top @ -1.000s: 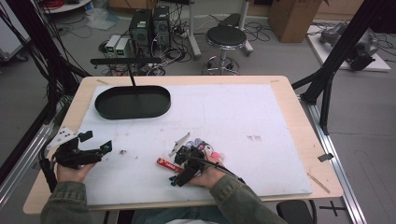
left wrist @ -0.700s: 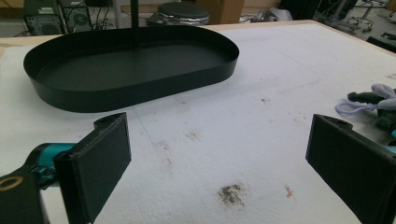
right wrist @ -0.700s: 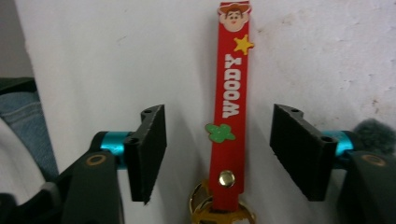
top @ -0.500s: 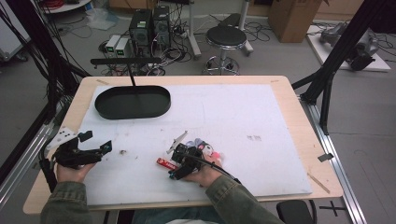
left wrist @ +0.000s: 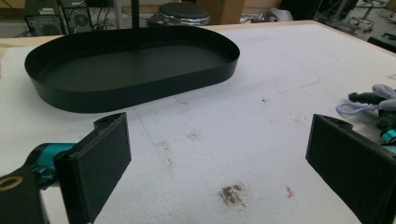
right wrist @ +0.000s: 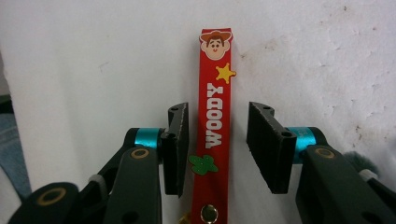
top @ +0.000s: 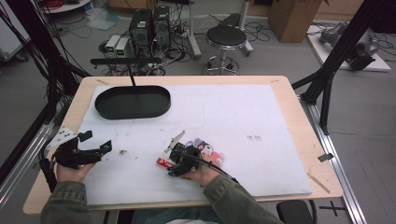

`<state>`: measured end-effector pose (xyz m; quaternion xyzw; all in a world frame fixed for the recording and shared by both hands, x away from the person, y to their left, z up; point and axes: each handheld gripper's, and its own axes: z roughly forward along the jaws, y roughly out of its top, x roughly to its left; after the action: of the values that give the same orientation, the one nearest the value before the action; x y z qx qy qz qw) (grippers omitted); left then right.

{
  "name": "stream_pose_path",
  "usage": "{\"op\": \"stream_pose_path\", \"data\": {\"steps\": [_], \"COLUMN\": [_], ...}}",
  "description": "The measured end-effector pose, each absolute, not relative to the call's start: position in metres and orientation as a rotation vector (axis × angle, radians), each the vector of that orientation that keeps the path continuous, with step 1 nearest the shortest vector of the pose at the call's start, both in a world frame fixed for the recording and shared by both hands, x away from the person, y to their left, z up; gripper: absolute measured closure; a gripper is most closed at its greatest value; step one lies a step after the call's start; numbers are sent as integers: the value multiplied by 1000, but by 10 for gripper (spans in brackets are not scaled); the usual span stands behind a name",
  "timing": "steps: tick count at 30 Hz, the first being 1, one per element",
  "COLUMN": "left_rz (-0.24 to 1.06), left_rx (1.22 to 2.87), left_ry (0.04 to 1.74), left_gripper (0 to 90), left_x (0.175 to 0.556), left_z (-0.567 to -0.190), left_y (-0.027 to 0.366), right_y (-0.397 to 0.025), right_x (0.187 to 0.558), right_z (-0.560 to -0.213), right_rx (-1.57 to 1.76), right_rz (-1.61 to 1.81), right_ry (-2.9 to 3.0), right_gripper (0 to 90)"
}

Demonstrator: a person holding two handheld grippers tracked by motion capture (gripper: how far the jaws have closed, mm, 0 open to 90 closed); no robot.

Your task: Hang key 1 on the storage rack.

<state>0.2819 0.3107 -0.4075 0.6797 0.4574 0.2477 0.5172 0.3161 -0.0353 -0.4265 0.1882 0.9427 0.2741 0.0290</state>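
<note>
High view, surface: your white-covered wooden surface point(top: 261, 116) carries a black oval metal tray point(top: 132, 101) near its far left corner; take that tray as the landmark.
High view, left hand-held gripper: your left hand-held gripper point(top: 95, 148) sits well nearer you than the tray, by the surface's left edge, jaws spread apart and empty.
High view, right hand-held gripper: your right hand-held gripper point(top: 173, 164) is lowered nearer you and to the right of the tray, over a red flat strap with printed cartoon lettering point(top: 164, 162).
High view, clutter: a small heap of mixed trinkets point(top: 205, 150) lies just beyond your right hand, also right of the tray.
Left gripper view: both jaws stand wide apart with bare stained white cover between them; the tray point(left wrist: 130, 70) lies ahead, and a pale purple cord loop point(left wrist: 356, 108) shows at the right edge.
Right gripper view: the jaws are open on either side of the red strap point(right wrist: 212, 116), which lies flat on the white cover; the left jaw is just beside it, whether touching you cannot tell, the right jaw stands apart. A metal snap point(right wrist: 208, 213) shows at the strap's near end.
</note>
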Motion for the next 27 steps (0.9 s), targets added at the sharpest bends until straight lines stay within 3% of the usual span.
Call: {"op": "stream_pose_path", "data": {"steps": [5,8,9,10,27], "left_rz": [594,595,595,595,595], "left_rx": [1632,1634,1636,1637,1630], "left_ry": [1098,1099,1097,1098,1097], "left_gripper": [70,70,70,70,70], "left_x": [282,282,282,282,282], "left_z": [-407,-407,-407,-407,-407], "left_y": [310,310,310,310,311], "right_y": [-33,-32,-30,-29,-47], "right_x": [314,312,308,306,317], "right_z": [-426,-426,-425,-425,-409], "right_rx": [530,479,417,398,625], "right_rz": [818,813,803,796,974], "right_ry": [2897,2891,2895,2891,2874], "right_gripper": [601,654,730,738,755]}}
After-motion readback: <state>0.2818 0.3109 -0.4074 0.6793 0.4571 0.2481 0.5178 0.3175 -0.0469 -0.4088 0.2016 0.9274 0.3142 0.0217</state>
